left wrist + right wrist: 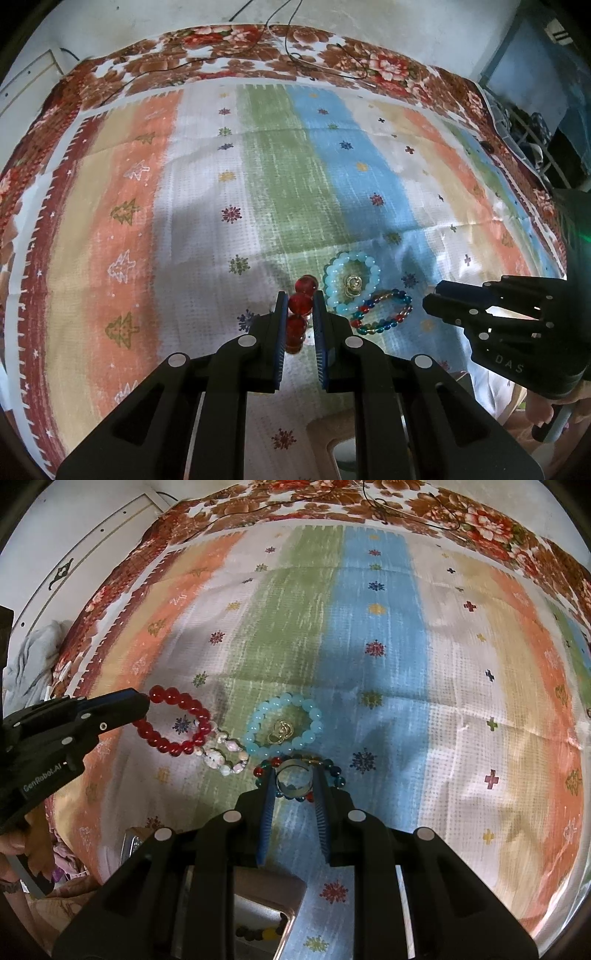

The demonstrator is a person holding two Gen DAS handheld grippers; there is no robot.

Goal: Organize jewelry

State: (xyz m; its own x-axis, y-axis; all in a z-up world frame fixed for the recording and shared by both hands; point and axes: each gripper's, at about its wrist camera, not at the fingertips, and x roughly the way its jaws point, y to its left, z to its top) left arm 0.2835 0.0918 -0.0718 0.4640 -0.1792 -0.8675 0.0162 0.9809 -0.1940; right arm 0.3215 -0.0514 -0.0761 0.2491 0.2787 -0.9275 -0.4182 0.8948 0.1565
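Beads (glossy, red) sit clamped in left gripper (300,304) — right gripper (296,780) pinches a smooth metal ring (293,782).

Home bedroom: floral blanket (229,48), striped cloth (280,177).

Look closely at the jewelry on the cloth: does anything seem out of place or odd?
Nothing looks damaged. The jewelry is unsorted: a gold piece lies inside the light blue bracelet, and the left gripper grips the red bracelet, which touches a pearl bracelet.

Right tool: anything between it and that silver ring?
Nothing visible: the wide silver metal ring already sits between the right tool's fingers, above the multicoloured glass bead bracelet on the striped cloth.
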